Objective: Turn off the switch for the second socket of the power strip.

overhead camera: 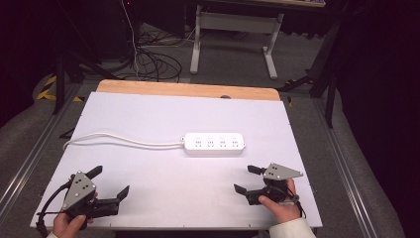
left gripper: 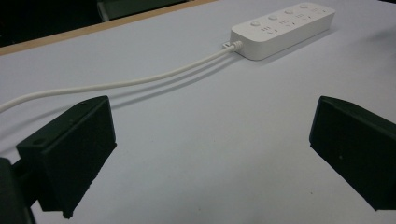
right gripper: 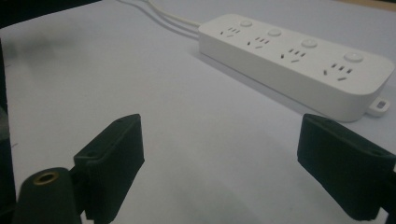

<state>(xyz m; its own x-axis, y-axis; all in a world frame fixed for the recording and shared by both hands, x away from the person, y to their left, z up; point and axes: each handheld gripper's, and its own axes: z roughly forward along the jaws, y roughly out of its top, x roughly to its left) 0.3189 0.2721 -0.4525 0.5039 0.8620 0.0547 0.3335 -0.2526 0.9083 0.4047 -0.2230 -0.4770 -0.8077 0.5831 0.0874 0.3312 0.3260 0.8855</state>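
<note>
No text, brand, number or sign can be read in any view. The power strip (right gripper: 299, 65) near the middle of the desk (overhead camera: 148, 163) bears only socket slots and round buttons, with no lettering that can be made out. Nothing is printed on the desk itself.

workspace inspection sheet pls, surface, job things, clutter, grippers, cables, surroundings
surface: white table top, wooden strip along its far edge.
job's things: white four-outlet power strip lying flat near the centre, nothing plugged in; each outlet has a round button.
clutter: nothing seen.
grippers: left gripper and right gripper held at the near edge, both open, holding nothing, apart from the strip.
cables: strip's white cord runs left and off the table's left edge; dark wires lie on the floor beyond.
surroundings: grey floor, white table legs behind.
</note>
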